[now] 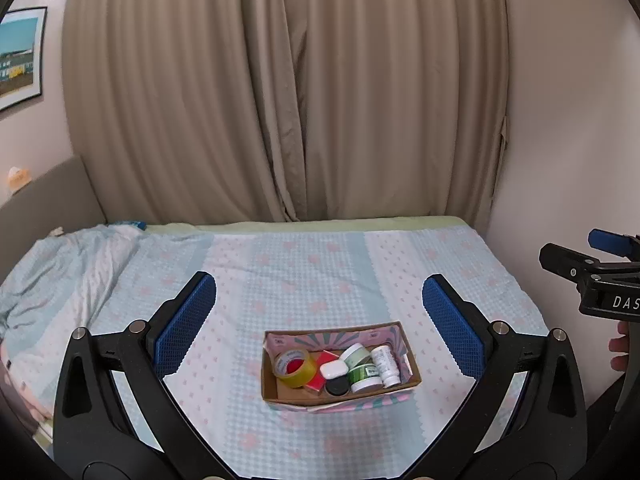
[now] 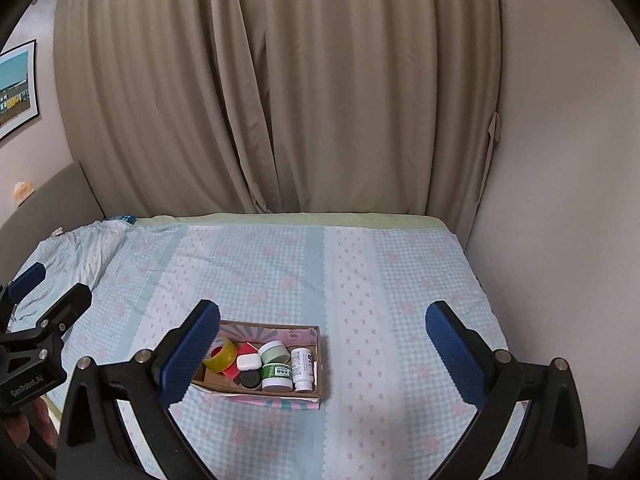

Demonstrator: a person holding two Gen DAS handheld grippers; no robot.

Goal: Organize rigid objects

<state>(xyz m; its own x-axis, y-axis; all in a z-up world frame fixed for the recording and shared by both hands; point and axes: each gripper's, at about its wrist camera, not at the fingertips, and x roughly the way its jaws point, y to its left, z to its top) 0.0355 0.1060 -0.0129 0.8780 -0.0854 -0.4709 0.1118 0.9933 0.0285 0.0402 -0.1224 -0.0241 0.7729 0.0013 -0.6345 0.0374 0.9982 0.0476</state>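
Judged all but finished: tape roll (image 1: 294,367), jars, pill bottle (image 1: 385,365) packed in cardboard box (image 1: 408,350) mid-bed (image 1: 304,264), nothing loose; left tongs (image 1: 320,322), right tongs (image 2: 322,346) spread, empty.

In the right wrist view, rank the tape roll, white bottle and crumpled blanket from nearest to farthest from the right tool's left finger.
1. Tape roll, box's left end, just beside the finger.
2. White bottle, box's right end.
3. Crumpled blanket, far left of the bed.
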